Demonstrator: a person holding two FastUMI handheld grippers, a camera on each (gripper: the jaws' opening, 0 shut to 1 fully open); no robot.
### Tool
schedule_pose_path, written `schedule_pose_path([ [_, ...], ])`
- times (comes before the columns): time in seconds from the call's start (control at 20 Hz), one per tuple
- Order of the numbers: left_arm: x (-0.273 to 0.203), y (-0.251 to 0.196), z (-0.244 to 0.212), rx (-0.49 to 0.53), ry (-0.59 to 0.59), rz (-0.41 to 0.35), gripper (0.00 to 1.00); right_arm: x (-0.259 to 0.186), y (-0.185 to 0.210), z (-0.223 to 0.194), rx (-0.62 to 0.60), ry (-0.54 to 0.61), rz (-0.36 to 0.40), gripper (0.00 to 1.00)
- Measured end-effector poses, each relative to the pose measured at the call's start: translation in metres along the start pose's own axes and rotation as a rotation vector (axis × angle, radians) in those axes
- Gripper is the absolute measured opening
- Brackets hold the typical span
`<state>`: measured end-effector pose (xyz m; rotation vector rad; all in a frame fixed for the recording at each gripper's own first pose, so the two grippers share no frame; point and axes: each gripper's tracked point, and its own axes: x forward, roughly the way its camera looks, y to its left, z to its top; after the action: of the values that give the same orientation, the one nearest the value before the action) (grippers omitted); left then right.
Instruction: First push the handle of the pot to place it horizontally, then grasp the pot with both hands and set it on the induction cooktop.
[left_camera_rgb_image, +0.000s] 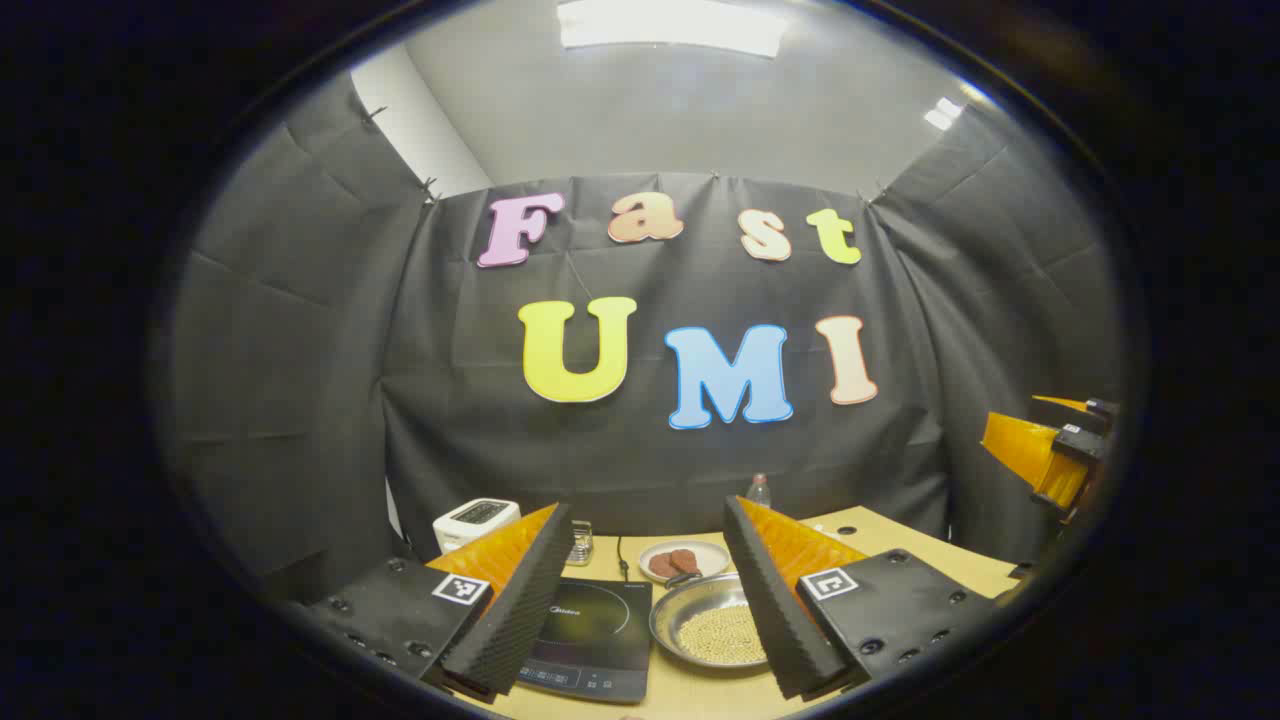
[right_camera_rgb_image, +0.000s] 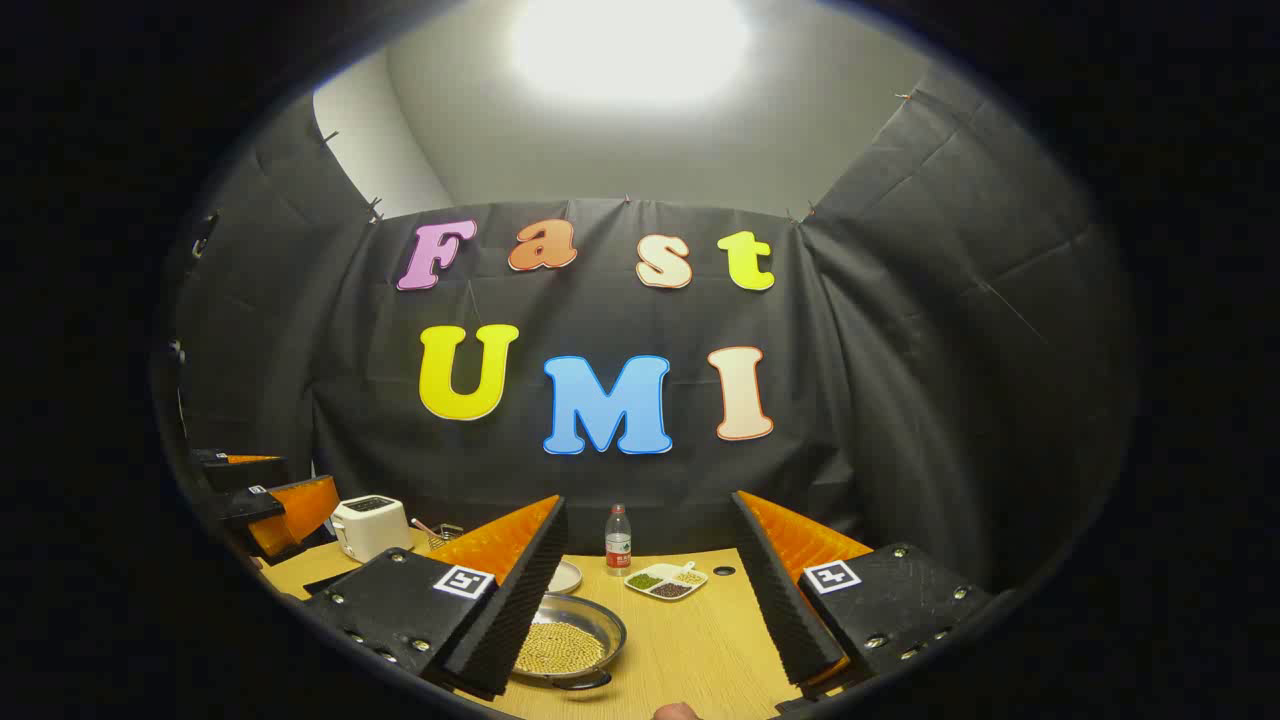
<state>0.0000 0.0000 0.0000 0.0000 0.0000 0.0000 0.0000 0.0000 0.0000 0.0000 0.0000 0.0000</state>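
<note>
Both grippers hover with jaws wide, holding nothing. The pot (right_camera_rgb_image: 565, 640) sits below the right gripper (right_camera_rgb_image: 650, 610), toward its left finger; its handle (right_camera_rgb_image: 585, 682) points back toward the camera. From the left gripper (left_camera_rgb_image: 650, 610), the pot (left_camera_rgb_image: 712, 628) lies ahead near its right finger, the induction cooktop (left_camera_rgb_image: 595, 640) just left.

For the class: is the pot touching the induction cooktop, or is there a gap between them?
Apart. The left gripper view shows a strip of bare table between the pot and the induction cooktop.
</note>
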Motion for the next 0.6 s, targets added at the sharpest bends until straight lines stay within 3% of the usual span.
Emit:
schedule_pose_path([
  [0.35, -0.0031, 0.0051, 0.0007, 0.001, -0.004, 0.019, 1.0, 0.0005, 0.0032, 0.0006, 0.0, -0.003, 0.012, 0.97],
  [0.4, -0.003, 0.0053, 0.0019, 0.0, -0.005, 0.019, 0.94, -0.0001, 0.0024, 0.0009, -0.001, -0.003, 0.01, 0.97],
  [0.45, -0.0033, 0.0056, 0.0019, 0.001, -0.005, 0.019, 1.0, 0.0002, 0.0021, 0.0005, -0.001, -0.003, 0.008, 0.97],
  [0.6, -0.0045, 0.0078, 0.0024, 0.007, -0.01, 0.021, 1.0, -0.0012, 0.0006, 0.0012, 0.0, -0.004, 0.0, 0.97],
])
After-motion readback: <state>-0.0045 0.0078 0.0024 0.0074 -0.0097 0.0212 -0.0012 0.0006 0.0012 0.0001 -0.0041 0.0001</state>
